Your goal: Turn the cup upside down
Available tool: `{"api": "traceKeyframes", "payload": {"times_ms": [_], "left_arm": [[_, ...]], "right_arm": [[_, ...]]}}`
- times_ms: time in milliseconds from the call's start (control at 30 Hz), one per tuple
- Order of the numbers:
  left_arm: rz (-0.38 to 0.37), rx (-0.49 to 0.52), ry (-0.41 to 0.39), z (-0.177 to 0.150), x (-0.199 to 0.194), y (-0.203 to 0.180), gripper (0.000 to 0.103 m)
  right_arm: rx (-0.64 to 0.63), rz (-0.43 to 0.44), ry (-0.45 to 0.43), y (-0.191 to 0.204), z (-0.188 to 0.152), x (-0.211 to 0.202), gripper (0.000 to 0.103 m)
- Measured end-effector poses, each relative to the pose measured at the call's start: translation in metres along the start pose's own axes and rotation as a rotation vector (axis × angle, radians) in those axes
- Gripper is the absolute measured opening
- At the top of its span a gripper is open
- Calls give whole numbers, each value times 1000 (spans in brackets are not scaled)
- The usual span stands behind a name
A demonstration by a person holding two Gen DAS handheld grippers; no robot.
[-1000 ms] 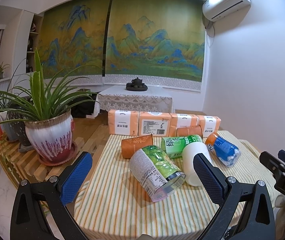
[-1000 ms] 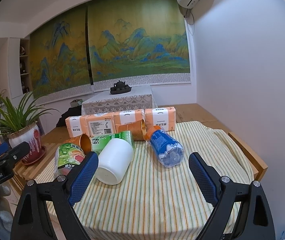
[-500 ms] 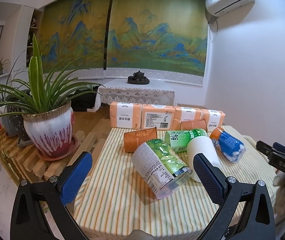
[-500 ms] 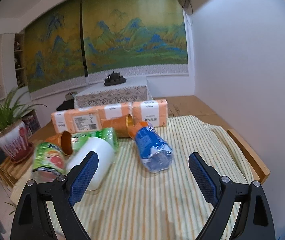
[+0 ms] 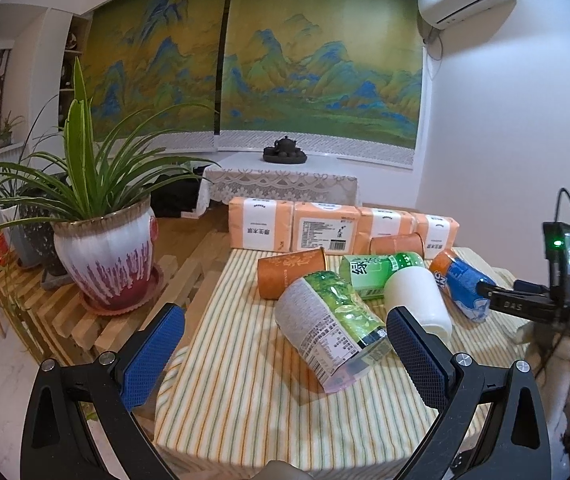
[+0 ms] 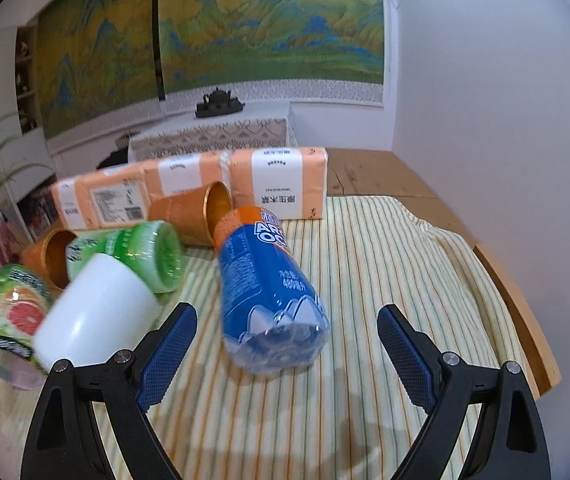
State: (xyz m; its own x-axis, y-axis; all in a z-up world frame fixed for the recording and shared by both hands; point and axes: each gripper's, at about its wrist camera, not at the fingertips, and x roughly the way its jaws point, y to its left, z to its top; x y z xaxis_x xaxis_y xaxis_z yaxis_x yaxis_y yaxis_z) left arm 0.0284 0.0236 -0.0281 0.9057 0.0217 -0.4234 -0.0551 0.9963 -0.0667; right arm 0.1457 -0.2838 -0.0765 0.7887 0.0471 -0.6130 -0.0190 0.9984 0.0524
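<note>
Several cups lie on their sides on the striped tablecloth (image 6: 365,272). A blue cup (image 6: 261,280) with an orange end points its base at my right gripper (image 6: 287,332), which is open, low and close, with nothing between its fingers. Left of it lie a white cup (image 6: 97,312), a green cup (image 6: 141,252) and two orange cups (image 6: 189,216). My left gripper (image 5: 285,344) is open and hangs short of a green-labelled cup (image 5: 329,328). Behind that lie the white cup (image 5: 417,296), an orange cup (image 5: 289,272) and the blue cup (image 5: 461,284).
Orange tissue packs (image 5: 321,232) line the table's back edge. A potted plant (image 5: 105,256) stands on a slatted wooden bench (image 5: 45,320) to the left. The white wall (image 6: 485,120) is close on the right. The wooden table edge (image 6: 525,320) shows past the cloth.
My right gripper has moved forward and down, so the blue cup now looms close before its fingers. The left gripper's view shifted only slightly. Both stay open.
</note>
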Motion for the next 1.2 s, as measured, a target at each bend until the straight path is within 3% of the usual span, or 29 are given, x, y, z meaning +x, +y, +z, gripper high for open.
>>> {"api": "traceKeyframes", "payload": {"times_ms": [100,233,367,700,1067,1200], "left_arm": [[7,5,-1,0,1,0,102],[14,-1,7,-1,4,2,102],[13,-3,14,-1,7,2,102],[5,3,15,-4,5,-2,102],[-43,18,31,-10,2,-12,102],[-52,20,31,-12,-1,-16,102]], "right_arm": [[-23,-6,39,0,1,14,89],[-33,-10,69,-4,5,24,73],[-71,-17,80,-2,6,24,64],[-53,-44,61,0,-3,11,63],[45,-117,53,21,-48,-44,63],[55,-106,58,32,-56,-54,63]]}}
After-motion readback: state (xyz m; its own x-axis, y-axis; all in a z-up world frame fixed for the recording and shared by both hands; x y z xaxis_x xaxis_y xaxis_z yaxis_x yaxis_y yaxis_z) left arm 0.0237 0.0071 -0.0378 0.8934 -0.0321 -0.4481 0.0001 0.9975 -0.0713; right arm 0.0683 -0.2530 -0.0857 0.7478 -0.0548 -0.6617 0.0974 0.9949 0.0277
